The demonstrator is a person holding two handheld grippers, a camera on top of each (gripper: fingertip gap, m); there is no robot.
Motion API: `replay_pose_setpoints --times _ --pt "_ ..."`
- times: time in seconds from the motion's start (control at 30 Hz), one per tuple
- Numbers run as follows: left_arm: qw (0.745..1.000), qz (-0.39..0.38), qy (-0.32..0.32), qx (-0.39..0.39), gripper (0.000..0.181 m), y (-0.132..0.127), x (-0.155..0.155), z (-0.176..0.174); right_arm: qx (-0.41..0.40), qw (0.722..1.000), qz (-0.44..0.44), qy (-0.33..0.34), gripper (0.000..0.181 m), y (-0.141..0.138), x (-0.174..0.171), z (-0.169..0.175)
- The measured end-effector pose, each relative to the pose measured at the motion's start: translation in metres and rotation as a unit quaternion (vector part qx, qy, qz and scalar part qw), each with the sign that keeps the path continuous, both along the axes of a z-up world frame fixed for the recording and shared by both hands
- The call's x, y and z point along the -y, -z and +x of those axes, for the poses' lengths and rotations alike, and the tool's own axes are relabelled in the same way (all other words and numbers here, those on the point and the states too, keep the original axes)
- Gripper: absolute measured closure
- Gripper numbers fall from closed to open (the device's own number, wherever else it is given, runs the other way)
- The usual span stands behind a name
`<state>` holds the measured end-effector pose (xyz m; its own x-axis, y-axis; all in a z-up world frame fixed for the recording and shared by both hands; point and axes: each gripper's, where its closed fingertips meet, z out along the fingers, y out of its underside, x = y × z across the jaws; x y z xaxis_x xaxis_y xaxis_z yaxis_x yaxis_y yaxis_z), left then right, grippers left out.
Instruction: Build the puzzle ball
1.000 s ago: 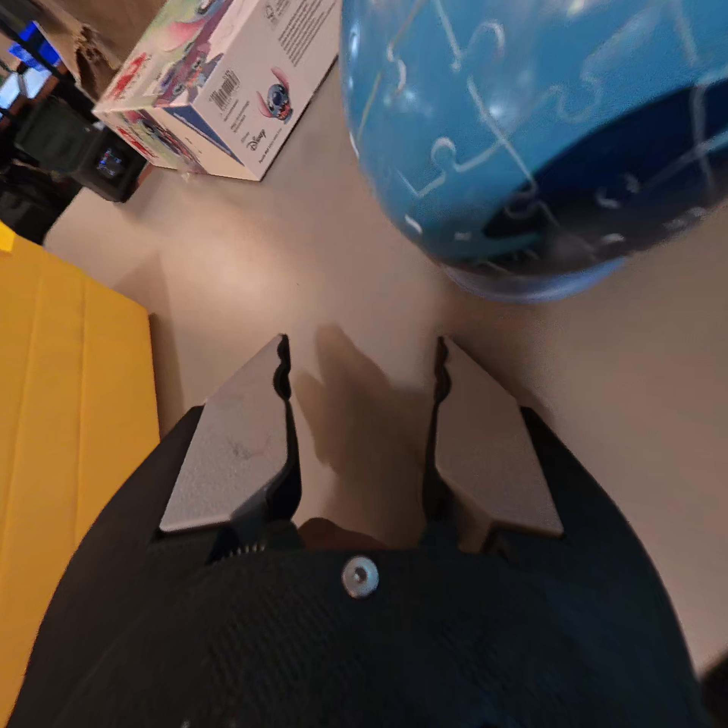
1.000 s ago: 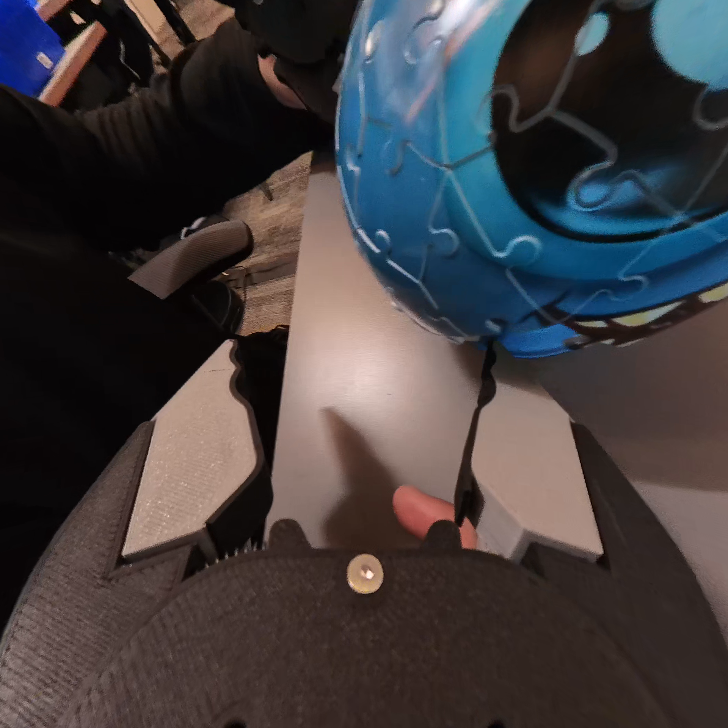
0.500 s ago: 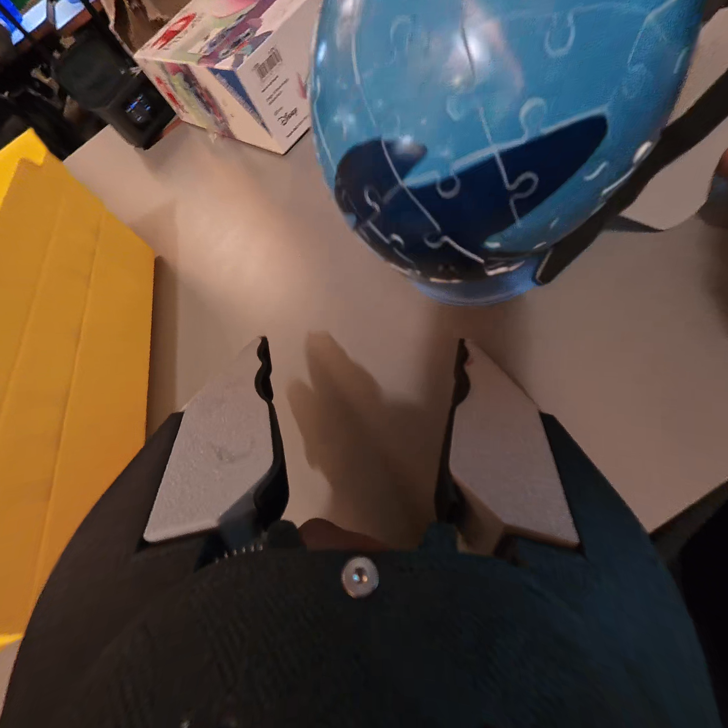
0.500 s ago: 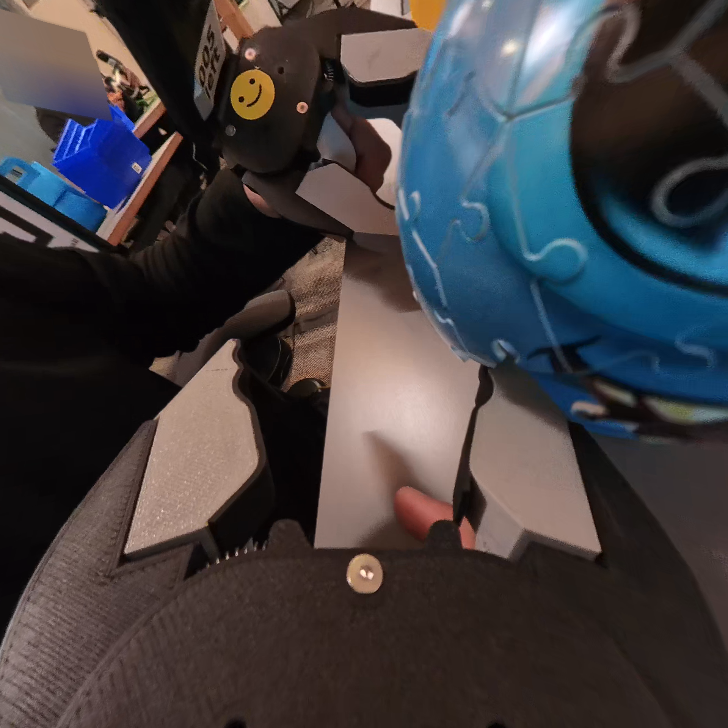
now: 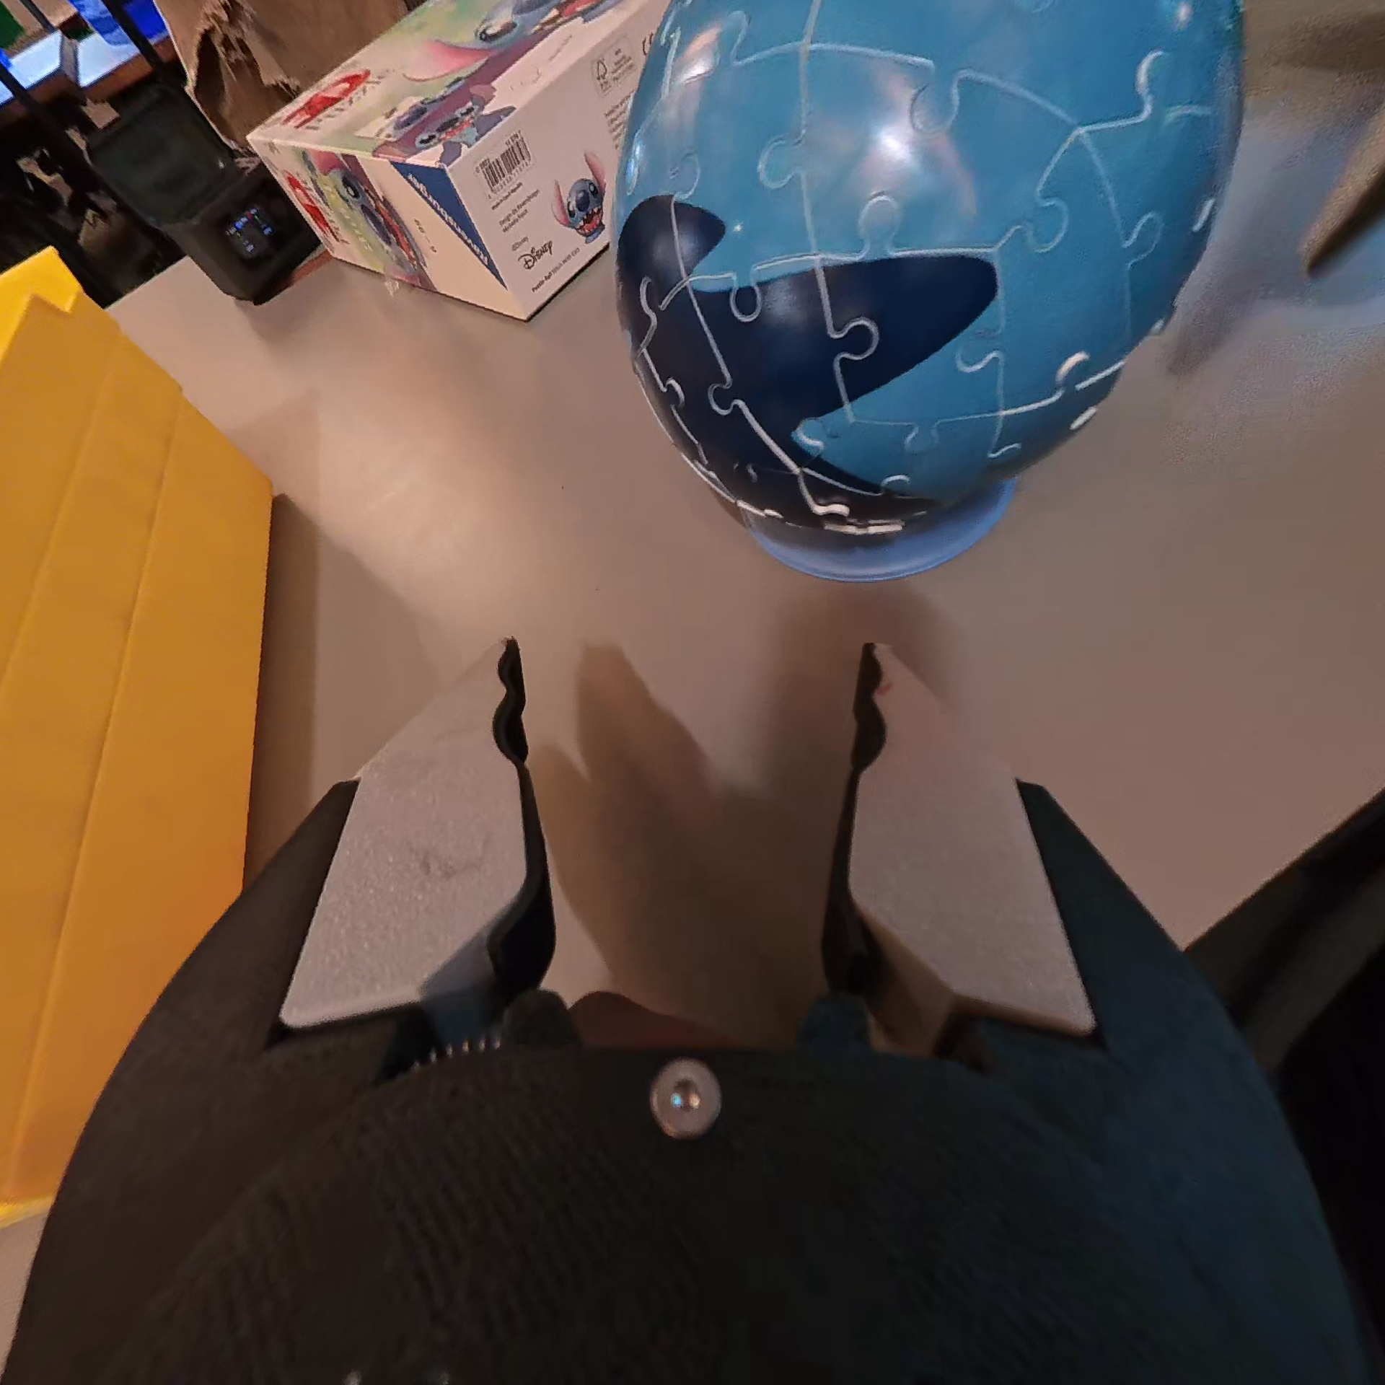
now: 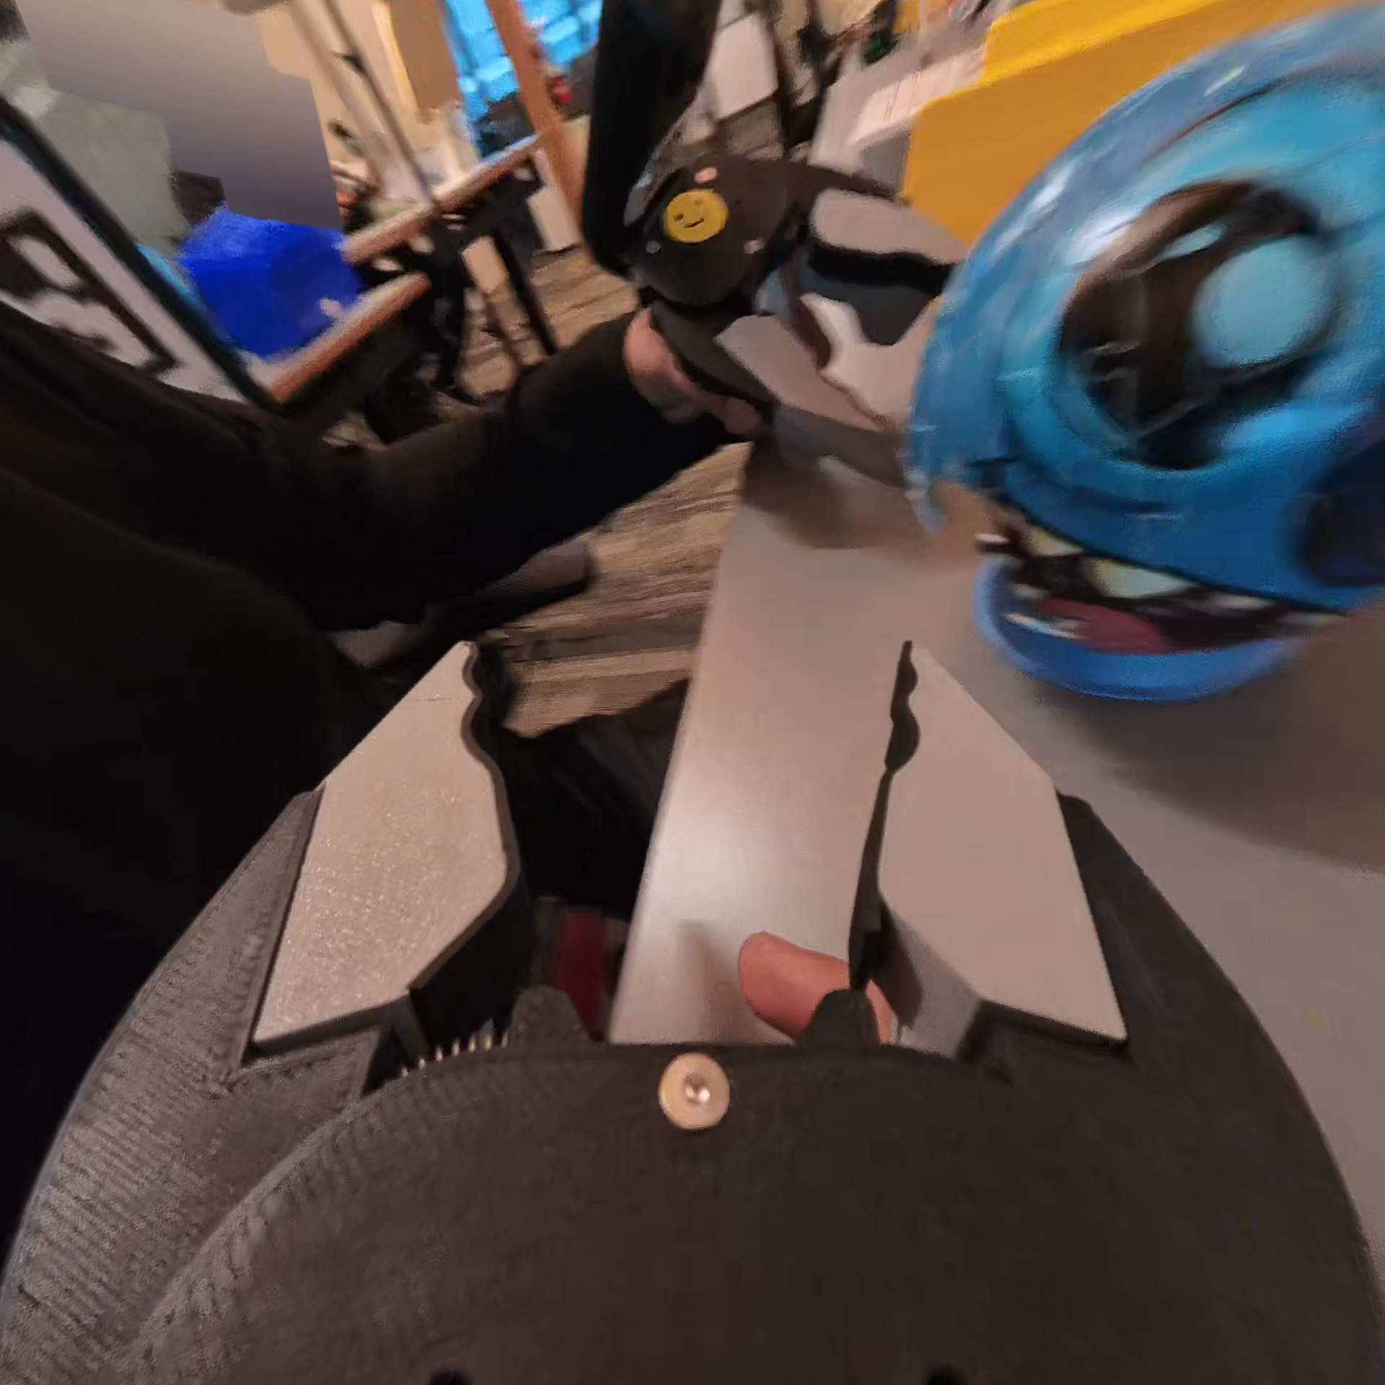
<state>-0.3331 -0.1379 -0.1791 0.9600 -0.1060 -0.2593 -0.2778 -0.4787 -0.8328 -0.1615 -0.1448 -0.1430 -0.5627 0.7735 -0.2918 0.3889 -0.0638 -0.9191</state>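
Note:
The blue puzzle ball [image 5: 914, 247] stands on its light-blue ring base [image 5: 884, 551] on the grey table [image 5: 480, 465]. It also shows, blurred, at the right of the right wrist view [image 6: 1169, 390], with its painted eye and mouth toward me. My left gripper [image 5: 686, 659] is open and empty, a short way in front of the ball and apart from it. My right gripper [image 6: 689, 659] is open and empty over the table's edge, left of the ball. The left gripper [image 6: 779, 322] shows farther off in the right wrist view, held in a hand.
A yellow bin [image 5: 97, 674] lies at the left. The printed puzzle box [image 5: 450, 172] lies behind the ball, with a black device [image 5: 225, 210] beside it. A person's black sleeve [image 6: 300, 487] and a chair armrest [image 6: 517, 584] lie beyond the table's edge.
Both grippers have drawn back from the ball, which now looks smaller and farther in both views. The right gripper has swung left, off the ball. Both stay open.

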Motion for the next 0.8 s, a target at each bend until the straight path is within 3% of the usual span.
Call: replay_pose_setpoints --times 0.07,0.13,0.23,0.43,0.57,0.73,0.8 --pt "1.0 -0.001 0.0 0.0 0.094 0.0 0.0 0.001 -0.029 0.99 0.096 0.101 0.087 0.004 -0.053 -0.004" --pt "1.0 -0.014 0.011 0.007 0.094 0.004 -0.001 0.006 -0.05 0.962 0.176 0.203 0.097 0.003 -0.111 -0.007" --pt "0.999 -0.036 0.028 -0.003 0.094 0.011 -0.002 0.014 -0.035 0.933 0.234 0.271 0.103 0.009 -0.163 -0.013" --pt "0.999 -0.01 0.037 0.005 0.097 0.004 -0.002 0.022 0.004 0.893 0.363 0.265 0.122 0.035 -0.187 -0.052" --pt "0.999 0.024 0.024 0.027 0.103 -0.007 0.0 0.017 0.036 0.879 0.401 0.258 0.112 0.049 -0.201 -0.07" --pt "0.998 0.032 0.031 0.037 0.111 -0.008 0.002 0.019 0.056 0.908 0.369 0.19 0.133 0.059 -0.204 -0.075" --pt "0.999 0.025 0.027 0.029 0.111 -0.005 0.002 0.019 0.056 0.917 0.358 0.166 0.133 0.06 -0.203 -0.078"
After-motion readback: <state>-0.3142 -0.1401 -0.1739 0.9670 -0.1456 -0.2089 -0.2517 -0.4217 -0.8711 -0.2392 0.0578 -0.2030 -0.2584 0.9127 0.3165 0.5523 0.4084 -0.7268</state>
